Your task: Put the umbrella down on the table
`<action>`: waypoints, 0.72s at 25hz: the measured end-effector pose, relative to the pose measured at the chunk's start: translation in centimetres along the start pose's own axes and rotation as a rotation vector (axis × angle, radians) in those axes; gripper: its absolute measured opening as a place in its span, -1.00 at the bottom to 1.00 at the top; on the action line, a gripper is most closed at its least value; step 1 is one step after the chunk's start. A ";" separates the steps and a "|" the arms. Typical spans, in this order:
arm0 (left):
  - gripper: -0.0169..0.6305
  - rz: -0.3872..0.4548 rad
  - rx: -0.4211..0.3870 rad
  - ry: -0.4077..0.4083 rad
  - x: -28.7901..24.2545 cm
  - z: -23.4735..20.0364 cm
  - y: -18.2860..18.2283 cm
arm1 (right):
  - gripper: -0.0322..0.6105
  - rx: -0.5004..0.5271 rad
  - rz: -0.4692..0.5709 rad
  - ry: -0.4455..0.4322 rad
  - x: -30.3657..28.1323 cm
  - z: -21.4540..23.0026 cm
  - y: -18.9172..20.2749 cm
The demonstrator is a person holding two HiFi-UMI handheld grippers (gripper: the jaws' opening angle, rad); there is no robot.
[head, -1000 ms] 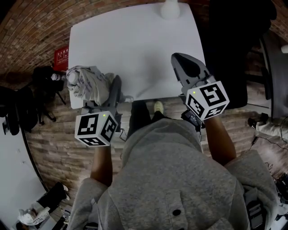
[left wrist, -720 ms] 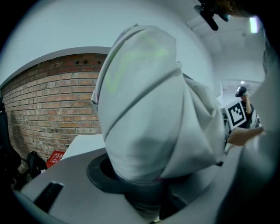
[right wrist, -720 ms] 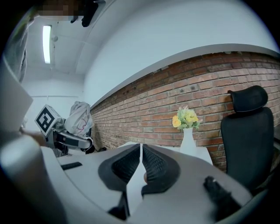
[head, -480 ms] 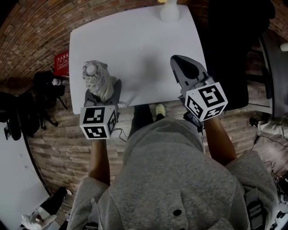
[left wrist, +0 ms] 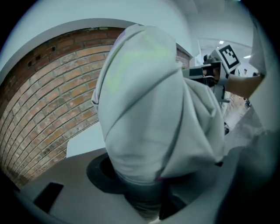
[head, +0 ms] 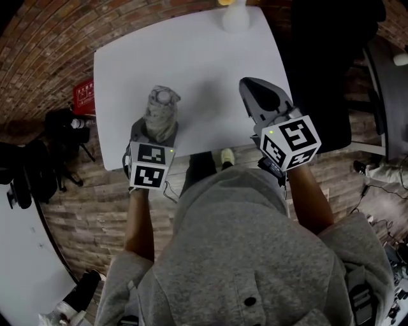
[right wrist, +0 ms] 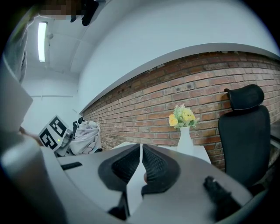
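While the person in the grey hooded top (head: 242, 255) stands at the near edge of the white rectangular table (head: 191, 57), the head view shows both bare forearms (head: 141, 223) reaching forward. The left gripper (head: 155, 130) tips downward over the table's near-left corner and clasps a folded pale-grey fabric umbrella (head: 160, 107), whose rounded end points up at the camera. The gripper body hides the umbrella's lower end, so I cannot tell whether it touches the tabletop. The right gripper (head: 250, 86) lies nearly level over the near-right edge, well apart from the umbrella. A white vase (head: 234, 16) is cut off by the top edge.

In the left gripper view the bundled cloth fills the middle, rising from between the two jaws, which clamp its darker gathered base. The folds cover the jaw tips. A red brick wall (left wrist: 43, 109) curves behind.

In the right gripper view the ribbed black pads (right wrist: 125, 165) meet along a thin line with nothing between them. Beyond stand the vase, holding yellow flowers, and a black office chair (right wrist: 243, 131). The umbrella shows small at the far left.
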State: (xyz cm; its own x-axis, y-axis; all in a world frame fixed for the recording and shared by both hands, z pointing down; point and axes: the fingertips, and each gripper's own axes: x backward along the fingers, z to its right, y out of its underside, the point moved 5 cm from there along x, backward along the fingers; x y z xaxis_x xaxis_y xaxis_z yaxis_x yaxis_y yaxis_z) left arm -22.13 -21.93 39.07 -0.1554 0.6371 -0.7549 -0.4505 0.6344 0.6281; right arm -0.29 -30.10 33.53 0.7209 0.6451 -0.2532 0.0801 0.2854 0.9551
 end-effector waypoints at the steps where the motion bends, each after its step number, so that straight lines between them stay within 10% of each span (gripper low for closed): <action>1: -0.27 -0.017 -0.023 0.006 -0.4 0.0 0.2 | -0.80 -0.001 -0.002 0.002 -0.1 0.0 0.0; 18: -0.27 -0.194 -0.186 0.110 -5.1 1.7 2.1 | -0.80 0.001 -0.037 0.033 -0.2 0.7 0.9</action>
State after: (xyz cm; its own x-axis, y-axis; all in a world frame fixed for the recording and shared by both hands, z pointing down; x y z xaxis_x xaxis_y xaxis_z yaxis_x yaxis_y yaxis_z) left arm -20.79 -23.13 44.59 -0.1405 0.4535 -0.8801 -0.6332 0.6422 0.4320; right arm 0.09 -30.49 34.51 0.6947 0.6569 -0.2929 0.1067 0.3086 0.9452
